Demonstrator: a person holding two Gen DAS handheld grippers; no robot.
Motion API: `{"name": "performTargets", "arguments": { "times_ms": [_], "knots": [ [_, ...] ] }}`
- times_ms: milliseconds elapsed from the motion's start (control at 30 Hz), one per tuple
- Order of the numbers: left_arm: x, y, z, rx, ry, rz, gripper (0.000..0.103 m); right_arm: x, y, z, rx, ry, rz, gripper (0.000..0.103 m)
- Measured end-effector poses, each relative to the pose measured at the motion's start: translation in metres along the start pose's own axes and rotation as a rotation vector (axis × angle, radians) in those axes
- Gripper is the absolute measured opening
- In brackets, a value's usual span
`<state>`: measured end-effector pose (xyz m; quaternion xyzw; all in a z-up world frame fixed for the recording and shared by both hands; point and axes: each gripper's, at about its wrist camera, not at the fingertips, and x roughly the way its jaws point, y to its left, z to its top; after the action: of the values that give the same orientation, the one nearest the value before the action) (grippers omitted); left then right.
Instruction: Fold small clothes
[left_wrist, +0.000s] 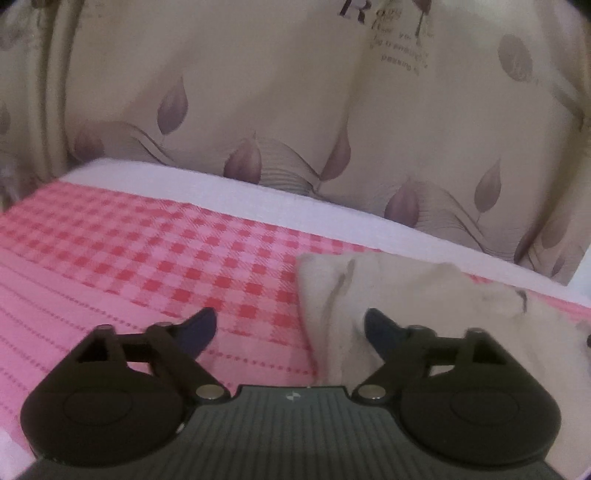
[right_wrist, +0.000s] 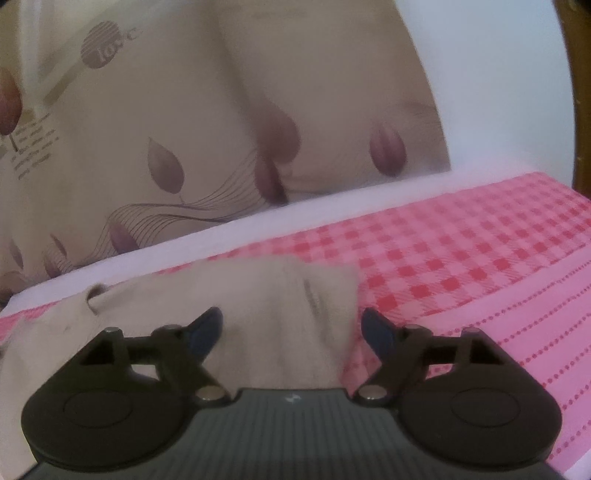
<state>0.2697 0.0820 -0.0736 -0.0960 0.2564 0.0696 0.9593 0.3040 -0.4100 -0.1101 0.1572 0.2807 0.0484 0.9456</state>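
Observation:
A small cream garment (left_wrist: 413, 295) lies on the pink checked cloth (left_wrist: 147, 251). In the left wrist view it is at the right. My left gripper (left_wrist: 290, 328) is open, straddling the garment's left edge, with its right fingertip (left_wrist: 380, 328) over the fabric. In the right wrist view the garment (right_wrist: 266, 306) lies at the lower left. My right gripper (right_wrist: 291, 328) is open over the garment's right edge, its right fingertip (right_wrist: 376, 328) just past the edge. Neither gripper holds anything.
A beige curtain with purple leaf prints (left_wrist: 295, 103) hangs behind the surface and also shows in the right wrist view (right_wrist: 184, 129). A white border (left_wrist: 258, 192) runs along the far edge of the cloth. A brown wooden frame (right_wrist: 580, 110) stands at the far right.

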Motion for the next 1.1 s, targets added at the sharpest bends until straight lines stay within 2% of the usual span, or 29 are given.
{"name": "performTargets", "arguments": {
  "times_ms": [100, 233, 433, 500, 567, 800, 1033, 1100],
  "knots": [
    [-0.005, -0.005, -0.008, 0.046, -0.024, 0.026, 0.091, 0.0, -0.006, 0.0, 0.033, -0.002, -0.007, 0.083],
    [-0.008, -0.005, -0.012, 0.044, -0.05, 0.054, 0.101, -0.002, -0.003, -0.001, 0.022, -0.016, -0.033, 0.083],
    [-0.005, -0.01, -0.012, 0.069, -0.052, 0.101, 0.103, -0.006, 0.007, -0.004, -0.028, -0.058, -0.096, 0.084],
    [-0.006, -0.011, -0.014, 0.079, -0.056, 0.112, 0.103, -0.011, 0.012, -0.005, -0.048, -0.097, -0.125, 0.091],
    [-0.007, -0.013, -0.015, 0.087, -0.064, 0.124, 0.103, -0.013, 0.017, -0.006, -0.075, -0.114, -0.151, 0.093],
    [-0.007, -0.015, -0.015, 0.106, -0.073, 0.139, 0.103, 0.007, 0.032, -0.004, -0.18, 0.017, -0.196, 0.093],
    [-0.008, -0.017, -0.016, 0.117, -0.082, 0.144, 0.103, 0.006, 0.037, -0.006, -0.212, 0.023, -0.24, 0.098],
    [-0.009, -0.017, -0.016, 0.12, -0.084, 0.146, 0.103, 0.001, 0.038, -0.007, -0.22, -0.003, -0.258, 0.098]
  ]
}}
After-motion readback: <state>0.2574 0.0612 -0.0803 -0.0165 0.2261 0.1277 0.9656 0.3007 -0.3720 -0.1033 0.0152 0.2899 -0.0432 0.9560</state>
